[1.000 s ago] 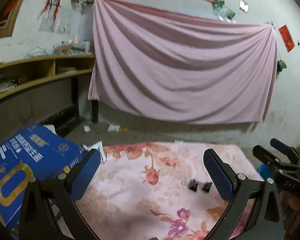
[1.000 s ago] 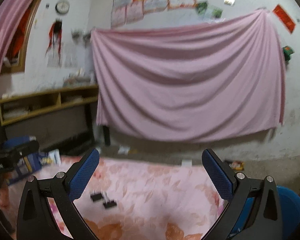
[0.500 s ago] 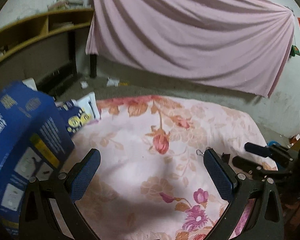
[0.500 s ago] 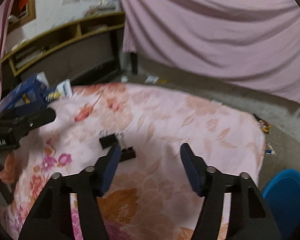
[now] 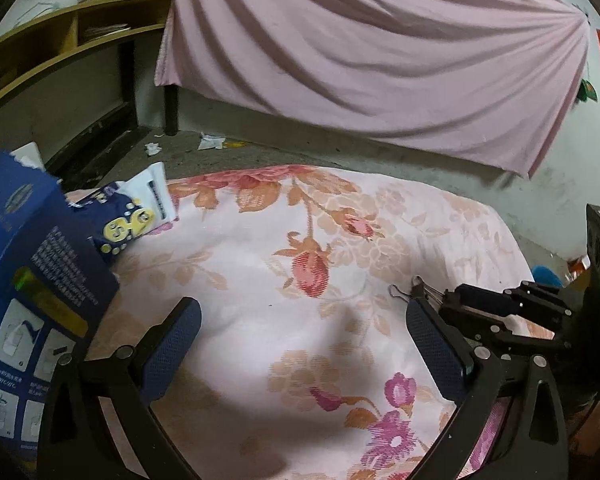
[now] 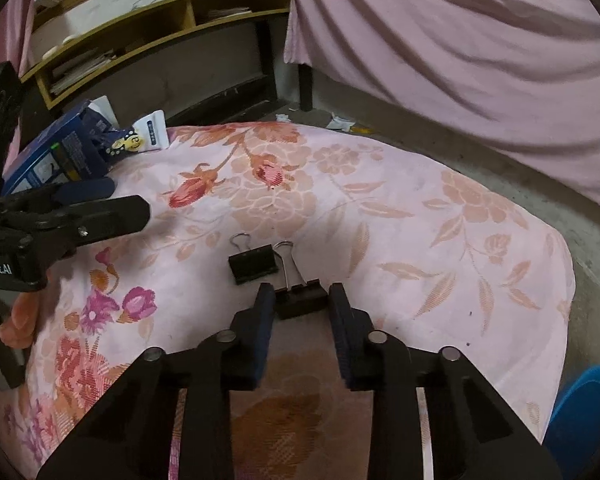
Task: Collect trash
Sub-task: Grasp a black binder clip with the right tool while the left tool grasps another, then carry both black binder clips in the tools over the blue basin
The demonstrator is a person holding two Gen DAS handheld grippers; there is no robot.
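A table covered by a pink floral cloth (image 6: 400, 208) fills both wrist views. On it lie two black binder clips, side by side and close to one another.

In the right wrist view, the right gripper (image 6: 302, 300) points steeply down at the cloth, its blue-padded jaws closing around the nearer binder clip (image 6: 300, 302). That clip sits between the two pads at the picture's centre, its wire handle reaching toward 11 o'clock. The pads stand just beside the clip's black body on either side; a thin gap seems to remain, so it is not yet pinched. The second binder clip (image 6: 253, 266) lies free at about 10 o'clock from the first, with one wire loop raised toward 12 o'clock.

At 9 o'clock in this view, the left gripper (image 6: 112, 204) reaches in sideways over the cloth, with fingers of the person's hand (image 6: 18, 320) visible below it.

In the left wrist view, the left gripper (image 5: 300, 344) hangs above the bare cloth with its jaws spread wide and nothing between them. At 3 o'clock the right gripper (image 5: 460, 300) appears, with clip wires showing at its tip.

At the table's far-left edge, around 9 o'clock, stands a blue carton (image 5: 32, 280), with a blue-and-white packet (image 5: 132, 216) lying beside it. A blue bin (image 6: 584, 408) sits off the table at 4 o'clock in the right view.
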